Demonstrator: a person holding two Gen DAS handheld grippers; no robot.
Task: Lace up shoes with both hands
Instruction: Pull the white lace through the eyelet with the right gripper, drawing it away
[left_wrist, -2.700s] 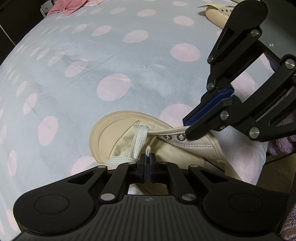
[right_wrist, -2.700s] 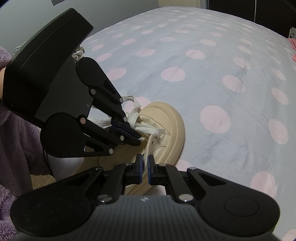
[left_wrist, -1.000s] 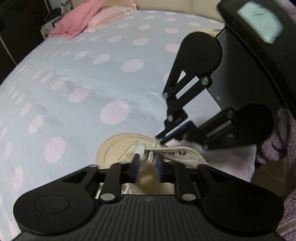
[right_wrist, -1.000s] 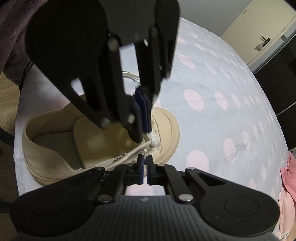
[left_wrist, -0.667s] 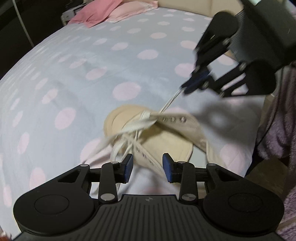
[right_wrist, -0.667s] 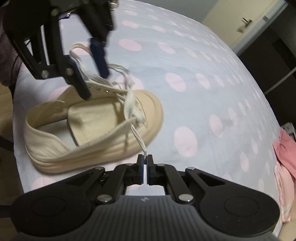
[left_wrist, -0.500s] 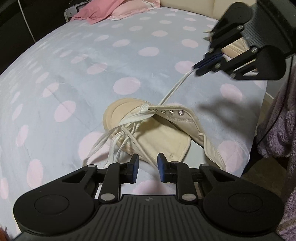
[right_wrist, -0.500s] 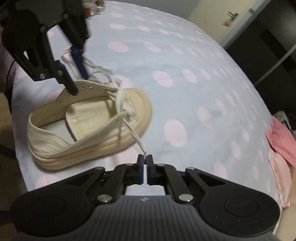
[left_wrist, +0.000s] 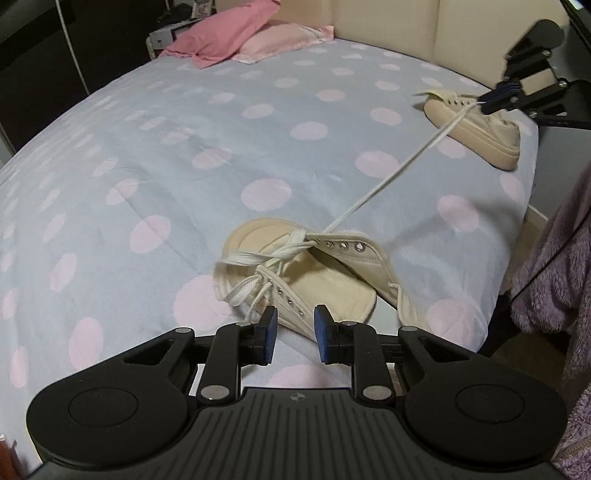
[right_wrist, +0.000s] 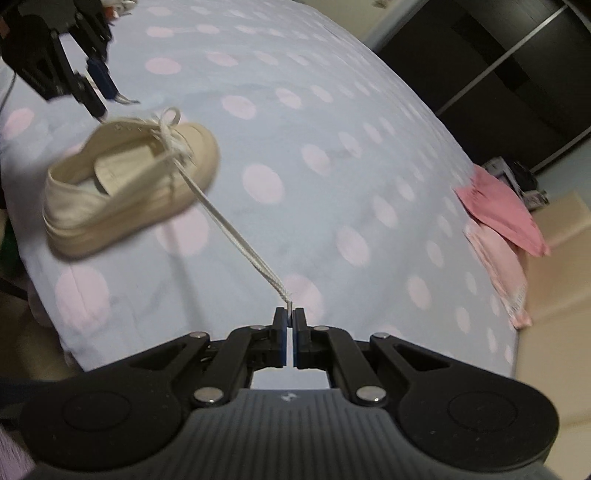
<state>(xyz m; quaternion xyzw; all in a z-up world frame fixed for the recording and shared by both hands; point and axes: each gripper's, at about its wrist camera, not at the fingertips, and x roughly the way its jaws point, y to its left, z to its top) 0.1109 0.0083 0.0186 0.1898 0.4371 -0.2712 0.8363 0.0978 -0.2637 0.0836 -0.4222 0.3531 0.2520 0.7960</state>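
Note:
A cream canvas shoe (left_wrist: 306, 273) lies on the dotted bedspread (left_wrist: 147, 155) just beyond my left gripper (left_wrist: 294, 334). That gripper is open, with nothing between its blue pads. A white lace (left_wrist: 388, 181) runs taut from the shoe's front eyelets up to my right gripper (left_wrist: 495, 98) at the upper right. In the right wrist view my right gripper (right_wrist: 290, 321) is shut on the lace (right_wrist: 236, 236) tip, well away from the shoe (right_wrist: 122, 184). My left gripper (right_wrist: 99, 88) hangs above the shoe's far side. Loose lace loops lie over the toe.
A second cream shoe (left_wrist: 476, 125) sits near the bed's right edge, under the right gripper. Pink pillows (left_wrist: 236, 40) lie at the head of the bed. A purple fleece sleeve (left_wrist: 554, 280) hangs at the right. Dark wardrobe doors (right_wrist: 517, 55) stand beyond the bed.
My right gripper has drawn the lace tip up and away from the shoe, pulling the lace taut. My left gripper has backed off from the eyelets and holds nothing.

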